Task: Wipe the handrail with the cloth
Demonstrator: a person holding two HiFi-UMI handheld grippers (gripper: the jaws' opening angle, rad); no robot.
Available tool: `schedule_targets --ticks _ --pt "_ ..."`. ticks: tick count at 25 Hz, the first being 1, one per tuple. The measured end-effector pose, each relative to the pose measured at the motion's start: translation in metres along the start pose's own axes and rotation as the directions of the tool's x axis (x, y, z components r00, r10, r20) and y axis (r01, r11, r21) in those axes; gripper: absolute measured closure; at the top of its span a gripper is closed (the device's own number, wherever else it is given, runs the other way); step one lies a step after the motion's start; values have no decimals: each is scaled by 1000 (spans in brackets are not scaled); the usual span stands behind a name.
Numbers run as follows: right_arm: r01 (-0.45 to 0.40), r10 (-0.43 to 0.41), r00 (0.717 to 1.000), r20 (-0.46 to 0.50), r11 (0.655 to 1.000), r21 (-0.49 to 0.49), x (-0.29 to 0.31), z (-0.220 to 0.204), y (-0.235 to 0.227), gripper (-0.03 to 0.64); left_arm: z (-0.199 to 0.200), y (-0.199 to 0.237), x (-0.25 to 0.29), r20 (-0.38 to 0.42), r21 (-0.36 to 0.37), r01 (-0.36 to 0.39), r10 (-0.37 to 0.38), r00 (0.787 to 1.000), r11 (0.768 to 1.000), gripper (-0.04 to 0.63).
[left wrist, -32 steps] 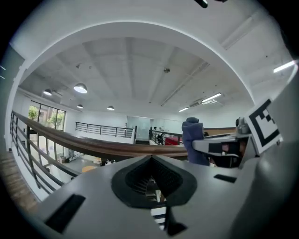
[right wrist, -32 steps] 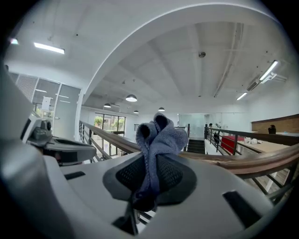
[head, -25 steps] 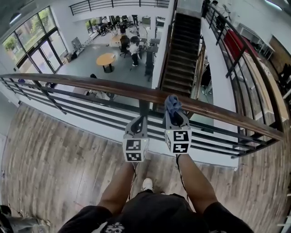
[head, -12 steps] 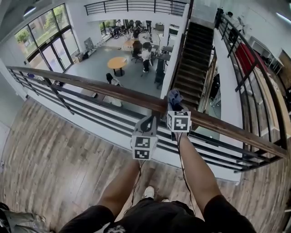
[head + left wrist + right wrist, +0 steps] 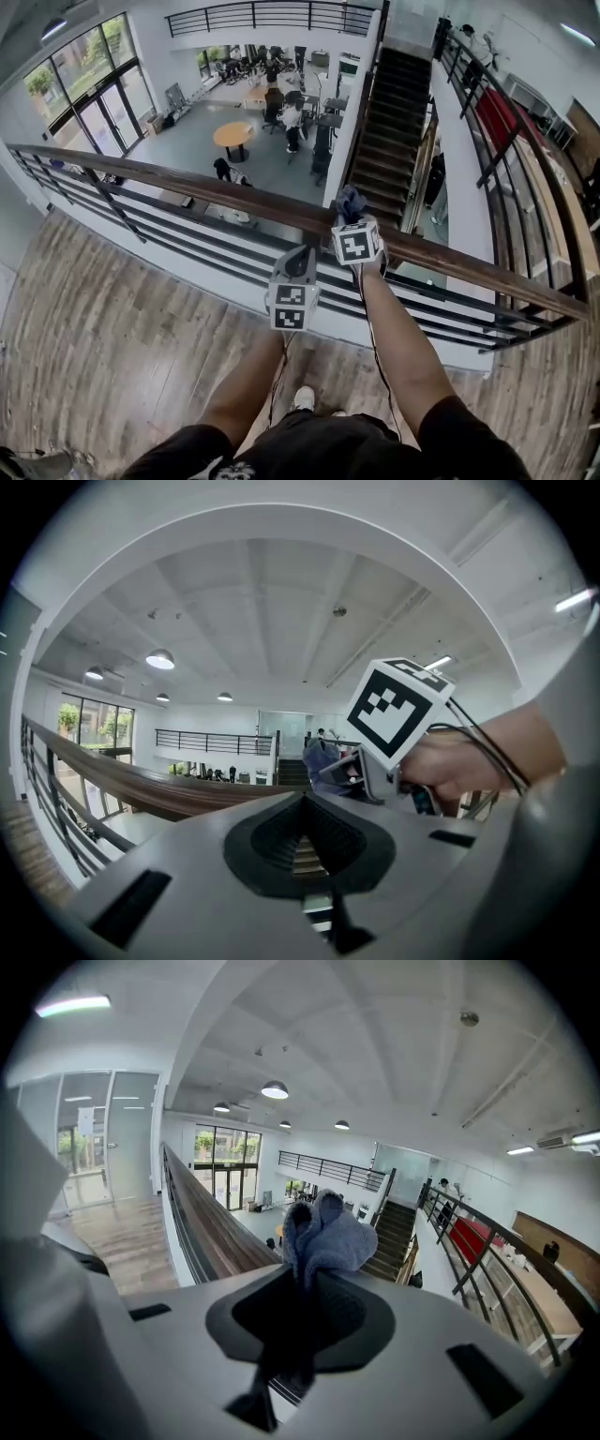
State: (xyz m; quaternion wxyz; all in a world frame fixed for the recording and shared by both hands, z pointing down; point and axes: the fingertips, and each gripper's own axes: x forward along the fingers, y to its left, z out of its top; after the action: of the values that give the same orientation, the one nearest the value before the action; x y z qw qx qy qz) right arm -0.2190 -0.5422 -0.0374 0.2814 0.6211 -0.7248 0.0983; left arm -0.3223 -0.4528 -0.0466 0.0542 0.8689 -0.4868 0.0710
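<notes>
I look down from a high wood floor (image 5: 84, 328) into a big hall, with stairs (image 5: 389, 122) and a round orange table (image 5: 232, 134) far below. A brown handrail (image 5: 187, 186) runs across in front of me. My right gripper (image 5: 351, 221) is up at the rail, and its fingers pinch a blue cloth (image 5: 350, 202). The cloth bunches up out of the fingers, right over the top of the rail. I cannot tell if it touches the wood. My left gripper (image 5: 300, 257) hangs just beside it, a bit lower, by the dark bars (image 5: 169, 225). Its fingers are pressed together with nothing in them. Each gripper has a cube with black and white squares.
</notes>
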Motion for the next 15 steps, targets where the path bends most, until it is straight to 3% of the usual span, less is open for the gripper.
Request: schedule_targets --ticks 9,15 --pt "23 -23 1000 -5 999 36 -11 -12 -38 549 -3 -28 15 -29 16 40 -39 999 999 592" --pt "62 -59 997 -52 996 64 -27 -42 -79 549 -1 -59 26 -36 37 68 -66 997 997 592"
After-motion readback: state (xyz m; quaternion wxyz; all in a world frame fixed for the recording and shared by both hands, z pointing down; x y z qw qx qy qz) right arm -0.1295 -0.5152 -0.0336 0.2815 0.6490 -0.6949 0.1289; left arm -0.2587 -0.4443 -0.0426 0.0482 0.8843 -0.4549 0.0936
